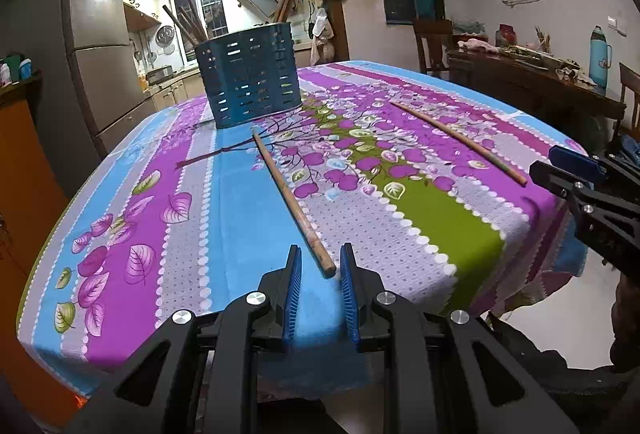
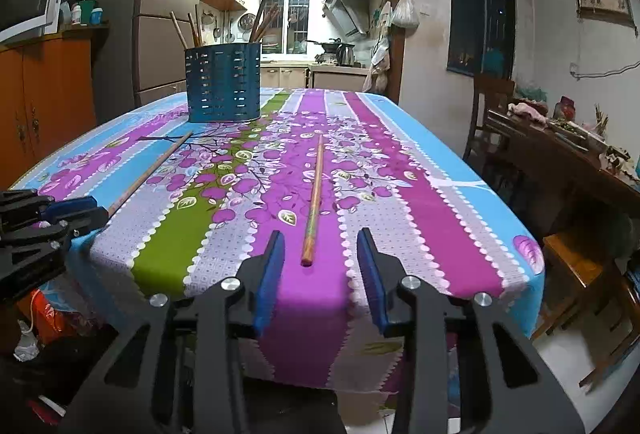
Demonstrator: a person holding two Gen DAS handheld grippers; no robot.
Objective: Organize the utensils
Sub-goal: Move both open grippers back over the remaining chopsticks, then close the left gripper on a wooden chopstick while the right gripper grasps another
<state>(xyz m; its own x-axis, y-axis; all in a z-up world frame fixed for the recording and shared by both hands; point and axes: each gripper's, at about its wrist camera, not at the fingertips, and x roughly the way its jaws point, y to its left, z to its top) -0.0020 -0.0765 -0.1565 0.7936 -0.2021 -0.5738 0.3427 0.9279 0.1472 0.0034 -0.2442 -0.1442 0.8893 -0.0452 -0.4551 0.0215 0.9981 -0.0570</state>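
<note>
Table [image 1: 240, 218] draped in a floral cloth of purple, blue and green stripes; two wooden chopsticks lie loose on it, well apart from each other.

Left tool [image 1: 320, 262] low at the near table edge, jaws parted a narrow way, blue pads facing; the thick end of the left chopstick [image 1: 294, 204] lies just ahead of the fingertips, roughly in line with the gap; pads not pressing on it, nothing held.

Right tool [image 2: 320, 246] likewise at the near edge, jaws wider apart than the left's; the near end of the right chopstick [image 2: 314, 204] sits just ahead of the gap between the fingertips, not touched by either pad; the stick runs away from the tool toward the far side of the table.

Blue perforated holder [image 1: 250, 84] stands upright at the far end of the table, several long wooden sticks [image 2: 264, 18] leaning out of its top; the left chopstick's far tip lies near its base.

Each tool shows at the edge of the other's view.
</note>
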